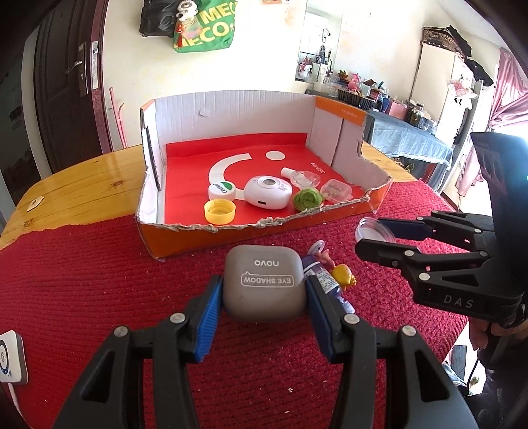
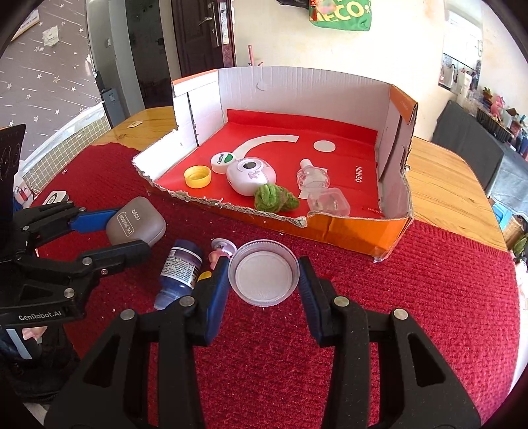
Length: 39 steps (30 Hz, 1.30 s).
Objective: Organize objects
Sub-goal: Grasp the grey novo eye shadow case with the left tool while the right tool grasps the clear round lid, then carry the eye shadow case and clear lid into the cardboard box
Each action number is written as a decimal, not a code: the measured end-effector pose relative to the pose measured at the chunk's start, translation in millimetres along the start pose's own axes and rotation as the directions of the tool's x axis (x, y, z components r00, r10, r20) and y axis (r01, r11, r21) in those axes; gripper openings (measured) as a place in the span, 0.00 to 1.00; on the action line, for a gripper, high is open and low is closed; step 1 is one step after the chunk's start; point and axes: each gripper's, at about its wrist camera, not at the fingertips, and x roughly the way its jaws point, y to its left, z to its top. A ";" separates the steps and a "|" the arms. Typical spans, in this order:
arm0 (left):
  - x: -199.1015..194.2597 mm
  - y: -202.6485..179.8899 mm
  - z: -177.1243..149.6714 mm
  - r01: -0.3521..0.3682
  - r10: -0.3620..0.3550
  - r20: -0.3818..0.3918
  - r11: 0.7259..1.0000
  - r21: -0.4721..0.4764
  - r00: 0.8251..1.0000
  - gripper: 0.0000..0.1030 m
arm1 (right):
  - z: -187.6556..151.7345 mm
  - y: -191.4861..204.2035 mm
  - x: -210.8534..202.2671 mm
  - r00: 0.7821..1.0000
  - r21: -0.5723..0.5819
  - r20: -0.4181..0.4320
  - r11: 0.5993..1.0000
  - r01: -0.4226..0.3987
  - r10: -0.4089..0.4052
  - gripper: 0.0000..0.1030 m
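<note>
From my remote station I see a matt grey plastic eye-shadow case (image 1: pixel 264 280), a clear glossy plastic lid (image 2: pixel 264 273), a coarse ribbed red cloth (image 1: pixel 99 280), a torn cardboard box (image 1: pixel 231 115) with smooth red lining, and a varnished wooden table (image 1: pixel 82 178).

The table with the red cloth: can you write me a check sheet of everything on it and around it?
Surface: wooden table under a red cloth.
Job's things: cardboard box holds a yellow cap, white device, green fuzzy thing.
Clutter: blue bottle lies on the cloth.
Grippers: left gripper shut on eye shadow case; right gripper shut on clear lid.
Cables: nothing seen.
Surroundings: dark door, green bag.
</note>
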 end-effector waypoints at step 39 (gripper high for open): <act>89.0 26.9 136.7 0.026 -0.010 -0.117 0.990 0.139 0.993 0.50 | 132.3 -33.6 40.8 0.989 -0.040 -0.060 0.990 0.135 -0.137 0.38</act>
